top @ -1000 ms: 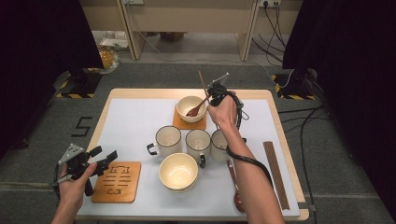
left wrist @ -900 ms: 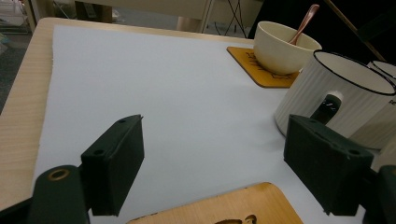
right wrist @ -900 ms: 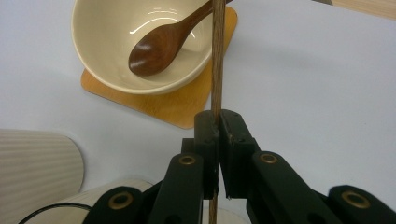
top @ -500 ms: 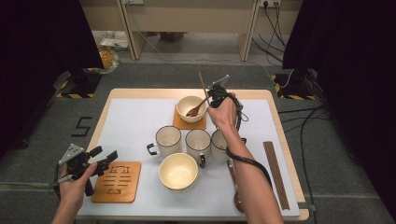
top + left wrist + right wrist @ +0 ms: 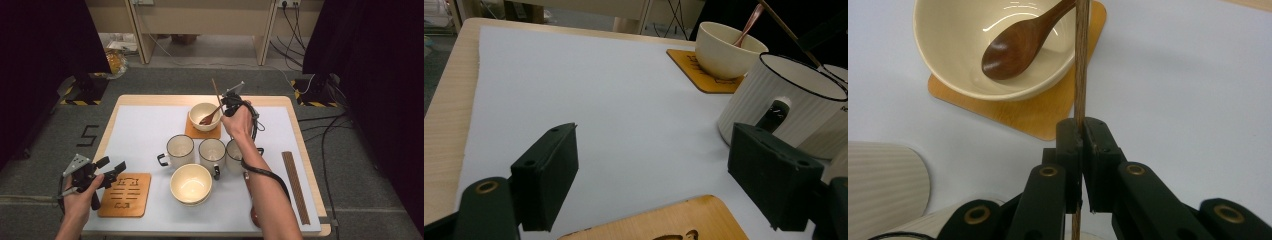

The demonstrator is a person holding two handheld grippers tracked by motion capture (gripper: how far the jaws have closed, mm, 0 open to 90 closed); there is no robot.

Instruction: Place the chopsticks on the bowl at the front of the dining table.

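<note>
**Setting the chopstick down at the far bowl**

Your right gripper [image 5: 226,101] has its jaws pressed together on a thin brown wooden chopstick [image 5: 1081,60], and the stick runs straight up between the two black pads and out past their tips. In the right gripper view it passes over the near rim of the cream ceramic bowl [image 5: 948,65], crossing the handle of the dark brown wooden spoon [image 5: 1020,42] that lies inside that bowl. The bowl sits on a square orange-brown wooden coaster [image 5: 1048,112].

To do this step well, I judge you should keep the pinch firm until the stick's far end rests on something, because a thin stick held at one point can swing or roll. Lower it slowly toward the bowl's rim, beside the spoon handle and not on top of it, so the spoon is not levered out. Bring the stick closer to level before you let go.

The bowl is your landmark. On the side of it nearer you stand three white ribbed mugs with dark rims [image 5: 180,149]; the hand holding the chopstick hovers just to the right of the bowl, above the rightmost mug.

Your left gripper [image 5: 112,168] rests well away from the bowl, at the near left corner, with its jaws spread wide and nothing between them.
</note>
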